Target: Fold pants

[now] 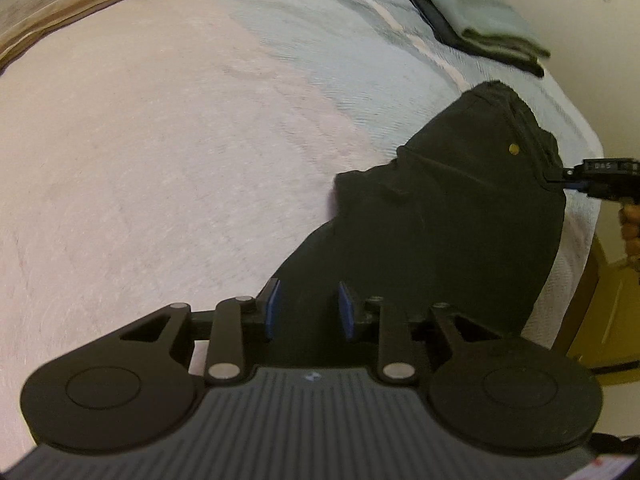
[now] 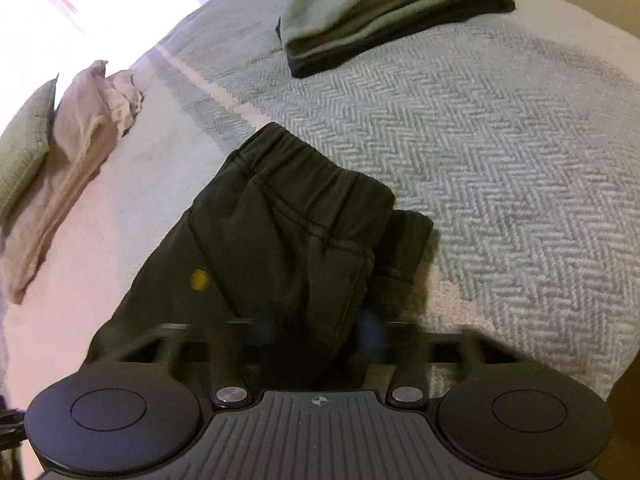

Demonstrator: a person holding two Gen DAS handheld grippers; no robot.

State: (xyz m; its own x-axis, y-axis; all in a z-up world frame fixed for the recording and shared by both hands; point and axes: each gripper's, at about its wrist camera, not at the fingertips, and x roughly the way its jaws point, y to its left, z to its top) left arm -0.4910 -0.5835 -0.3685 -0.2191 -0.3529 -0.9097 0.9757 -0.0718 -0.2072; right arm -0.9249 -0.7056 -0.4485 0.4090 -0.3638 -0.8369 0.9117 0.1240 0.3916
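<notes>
While the black cotton pants (image 1: 440,216) lie on the bed's herringbone blanket (image 2: 500,152), I see my left gripper (image 1: 308,308) fingers apart astride fabric, right gripper (image 2: 316,332) clamping the waistband.

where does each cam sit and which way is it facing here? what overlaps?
Left wrist: sits on the left claw, angled down across the bed along the black pants; its blue pads flank the fabric; the right claw and a hand show at the right edge.
Right wrist: sits on the right claw, angled down at the pants' waistband; own fingers blurred.
Shared: pants, their yellow dot, the folded clothes stack, the bed cover.
</notes>
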